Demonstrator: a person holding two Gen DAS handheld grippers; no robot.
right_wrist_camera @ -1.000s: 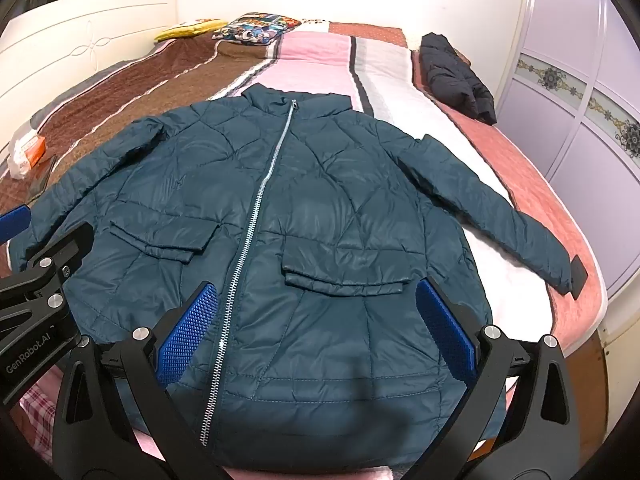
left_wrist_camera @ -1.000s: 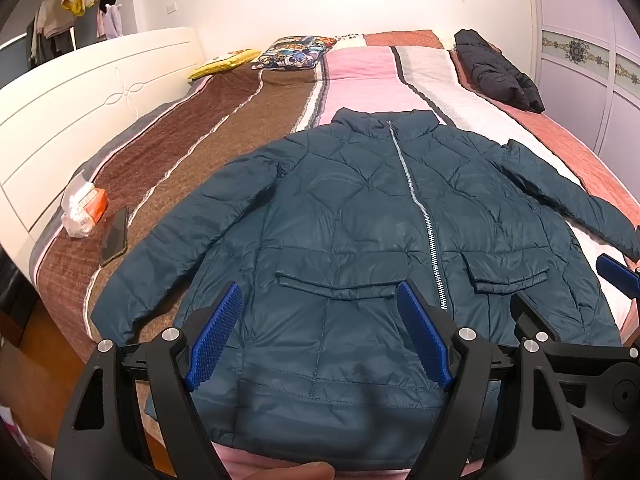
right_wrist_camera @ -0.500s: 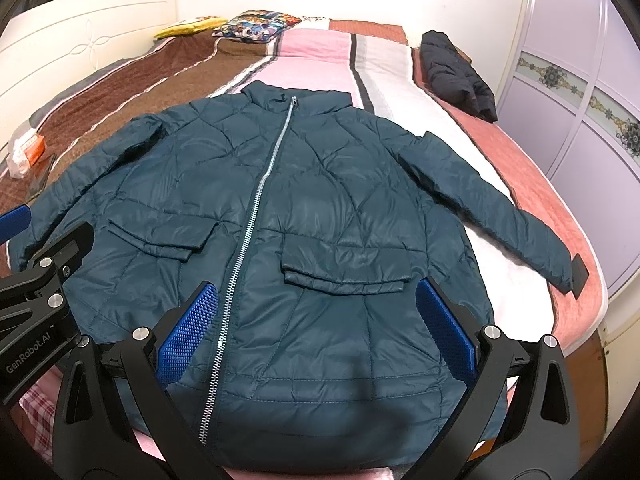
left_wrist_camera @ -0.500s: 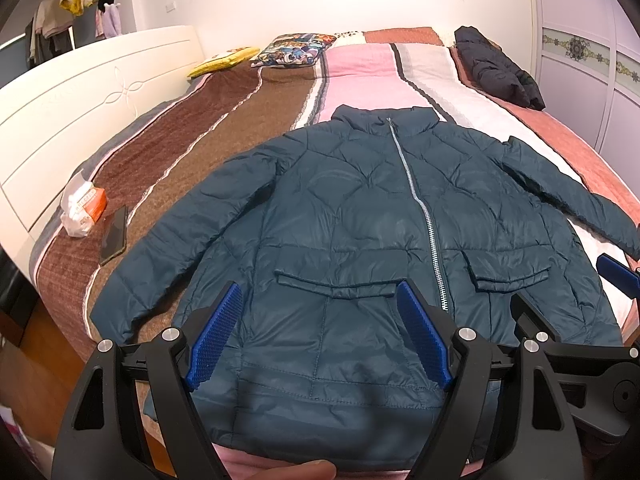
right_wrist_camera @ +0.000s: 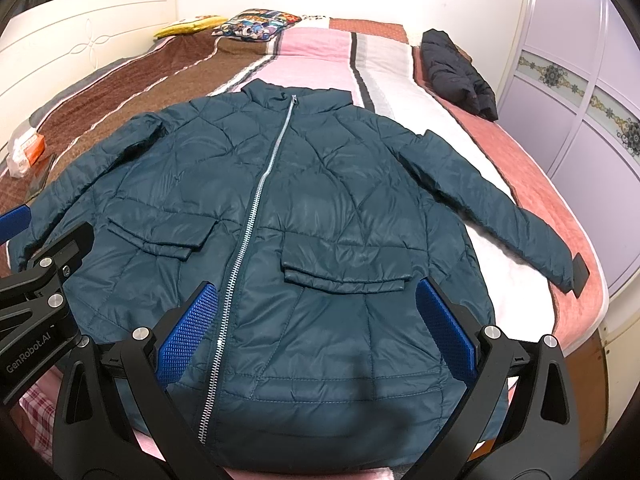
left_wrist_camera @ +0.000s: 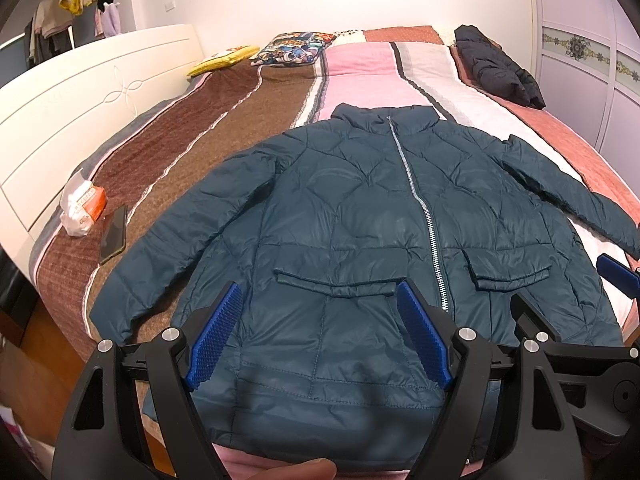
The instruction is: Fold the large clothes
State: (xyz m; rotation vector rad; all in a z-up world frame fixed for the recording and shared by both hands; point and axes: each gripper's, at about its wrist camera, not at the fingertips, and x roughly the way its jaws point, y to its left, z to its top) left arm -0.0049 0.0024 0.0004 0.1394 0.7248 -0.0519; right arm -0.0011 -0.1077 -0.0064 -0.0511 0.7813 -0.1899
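A dark teal quilted jacket (left_wrist_camera: 360, 216) lies flat and zipped on the bed, front up, collar away from me, both sleeves spread out. It also shows in the right wrist view (right_wrist_camera: 304, 208). My left gripper (left_wrist_camera: 320, 328) is open and empty, hovering above the hem on the jacket's left half. My right gripper (right_wrist_camera: 316, 328) is open and empty above the hem on the right half, over the right pocket. Each gripper shows at the edge of the other's view.
The striped bedspread (left_wrist_camera: 224, 128) covers a bed with a white headboard (left_wrist_camera: 80, 92) on the left. A black jacket (left_wrist_camera: 496, 68) lies at the far right. A tissue pack (left_wrist_camera: 82, 208) and a phone (left_wrist_camera: 114, 234) lie left. Pillows (left_wrist_camera: 292, 46) lie far back. Wardrobe doors (right_wrist_camera: 580, 92) stand right.
Both grippers have shifted slightly nearer over the jacket's hem. The jacket has not moved and both grippers stay open.
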